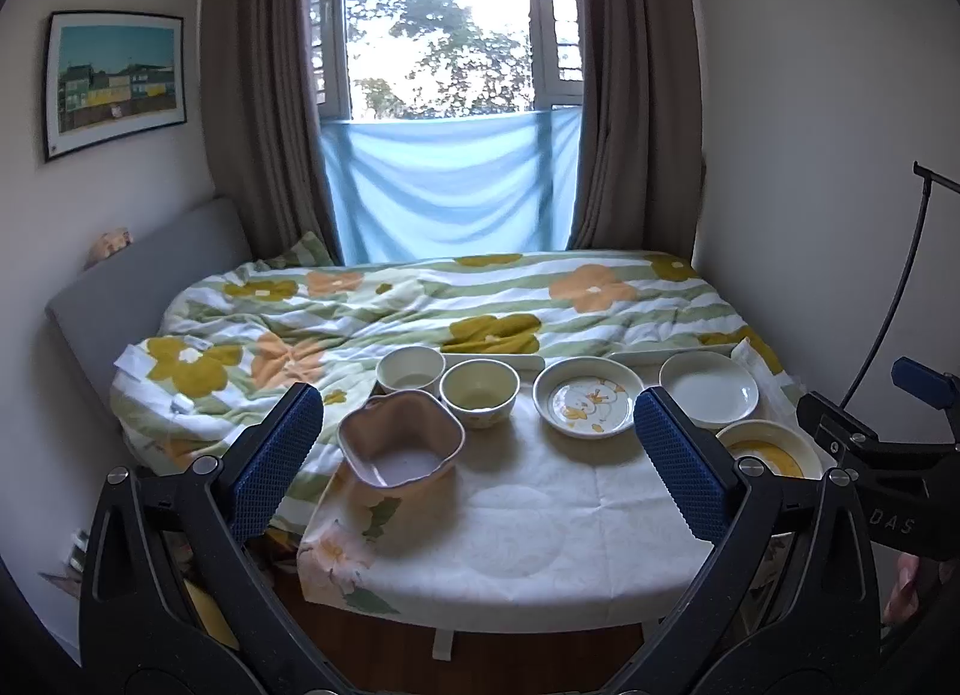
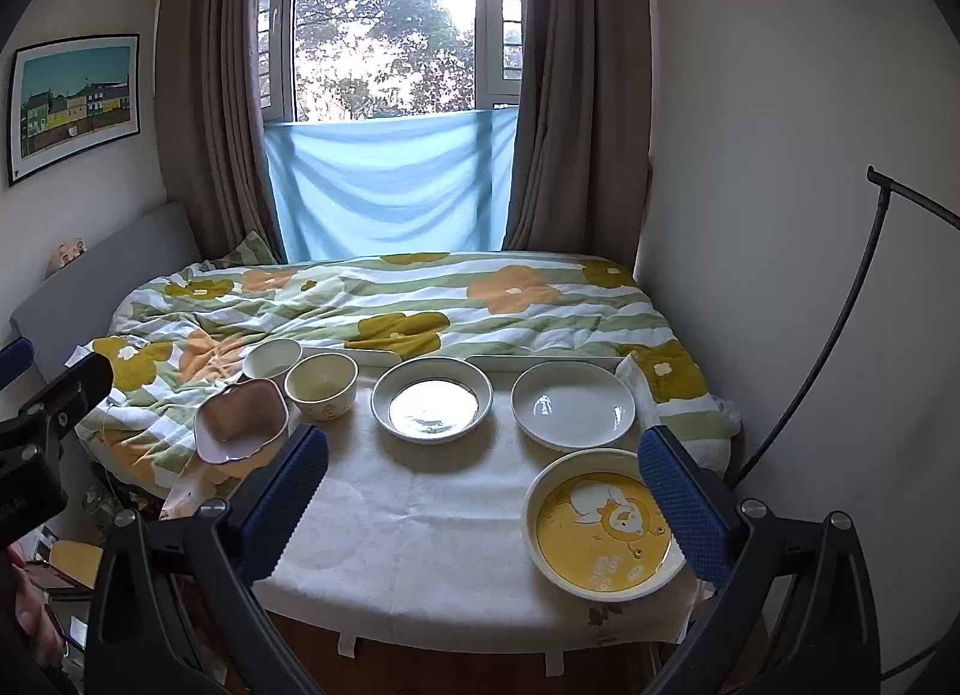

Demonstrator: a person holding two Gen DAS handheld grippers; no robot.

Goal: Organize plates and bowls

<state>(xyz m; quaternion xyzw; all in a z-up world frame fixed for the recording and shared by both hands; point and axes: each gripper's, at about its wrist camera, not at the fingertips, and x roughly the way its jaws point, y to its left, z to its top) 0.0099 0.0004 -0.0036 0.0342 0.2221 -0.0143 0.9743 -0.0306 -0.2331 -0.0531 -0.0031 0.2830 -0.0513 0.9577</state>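
Sitting on the table (image 2: 420,545): three bowls (image 2: 321,385); three plates (image 2: 573,404).

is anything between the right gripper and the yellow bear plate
Nothing visible. The right gripper is open and hangs above the table's near edge, and the yellow bear plate lies just below its right finger, with only bare tablecloth around it. The plain white plate sits farther back.

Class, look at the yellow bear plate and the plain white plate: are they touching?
Apart. The right wrist view shows a strip of tablecloth between the yellow bear plate and the plain white plate.
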